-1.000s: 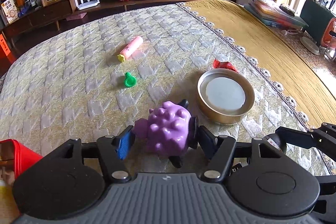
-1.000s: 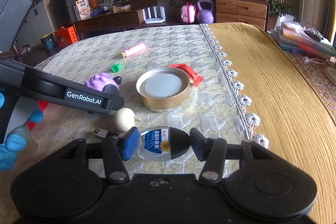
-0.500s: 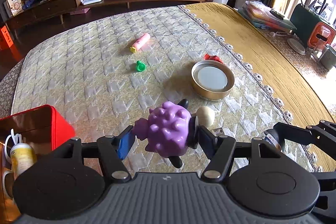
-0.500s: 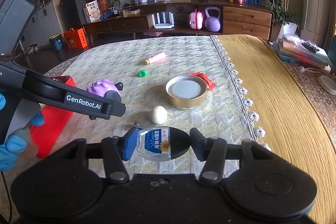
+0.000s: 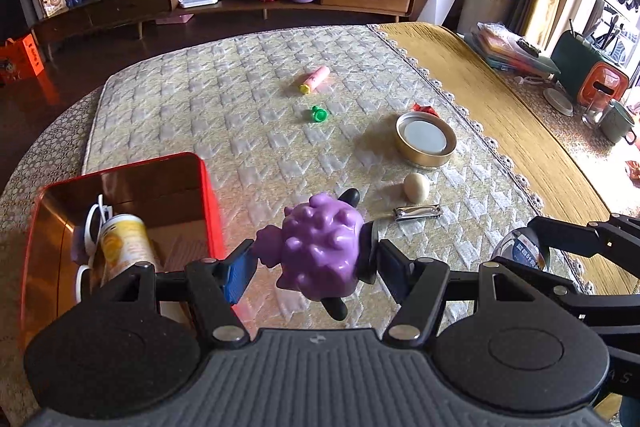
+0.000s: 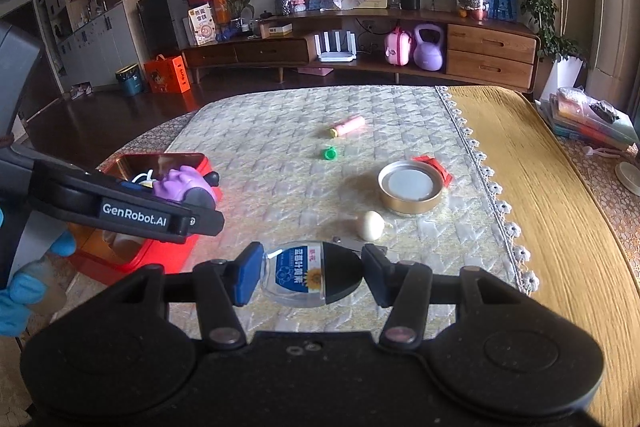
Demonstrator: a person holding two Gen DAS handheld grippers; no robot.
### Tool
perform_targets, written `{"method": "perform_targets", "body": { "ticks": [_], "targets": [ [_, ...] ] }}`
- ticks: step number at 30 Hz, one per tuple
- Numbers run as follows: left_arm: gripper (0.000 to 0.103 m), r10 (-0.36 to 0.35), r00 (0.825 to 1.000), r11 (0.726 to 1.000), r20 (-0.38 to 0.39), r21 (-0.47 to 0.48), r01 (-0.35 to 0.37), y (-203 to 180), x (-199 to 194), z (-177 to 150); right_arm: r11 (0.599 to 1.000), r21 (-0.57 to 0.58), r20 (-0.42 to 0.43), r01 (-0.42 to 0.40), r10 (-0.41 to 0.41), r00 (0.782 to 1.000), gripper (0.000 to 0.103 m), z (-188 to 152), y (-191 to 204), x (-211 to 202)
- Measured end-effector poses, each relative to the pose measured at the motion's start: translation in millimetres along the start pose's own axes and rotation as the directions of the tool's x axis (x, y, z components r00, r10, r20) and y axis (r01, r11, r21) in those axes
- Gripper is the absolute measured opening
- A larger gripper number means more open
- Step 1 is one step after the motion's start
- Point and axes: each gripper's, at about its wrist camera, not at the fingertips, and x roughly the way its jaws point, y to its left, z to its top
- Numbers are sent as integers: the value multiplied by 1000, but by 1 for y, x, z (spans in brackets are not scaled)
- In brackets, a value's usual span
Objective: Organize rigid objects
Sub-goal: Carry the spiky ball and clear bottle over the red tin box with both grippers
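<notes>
My left gripper [image 5: 314,267] is shut on a purple spiky toy [image 5: 320,247] and holds it above the quilted mat, just right of an open red box [image 5: 208,195]. The box holds a yellow-labelled bottle [image 5: 124,243] and a white cord. The toy also shows in the right wrist view [image 6: 180,183], over the box [image 6: 160,163]. My right gripper [image 6: 310,275] is shut on a small clear bottle with a blue label and black cap [image 6: 308,275], held above the mat's near edge.
On the mat lie a round gold tin [image 5: 426,141], a cream egg-shaped object [image 5: 416,187], a metal nail clipper [image 5: 418,213], a green cap [image 5: 319,115], a pink tube [image 5: 316,79] and a red packet [image 5: 426,109]. A yellow cloth [image 5: 500,99] covers the right side.
Both grippers have risen and pulled back with their objects. My left gripper has moved left, so the red box has come into view beside the toy.
</notes>
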Motion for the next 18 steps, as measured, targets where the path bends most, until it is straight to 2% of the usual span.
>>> {"method": "perform_targets", "body": {
  "ticks": [8, 18],
  "targets": [
    [65, 22, 1000, 999, 1, -34, -22, 39, -28, -16, 998, -54, -1, -38, 38, 999, 53, 7, 40, -1],
    [65, 87, 996, 993, 16, -77, -85, 94, -45, -34, 992, -101, -21, -74, 73, 997, 53, 9, 86, 10]
  ]
}}
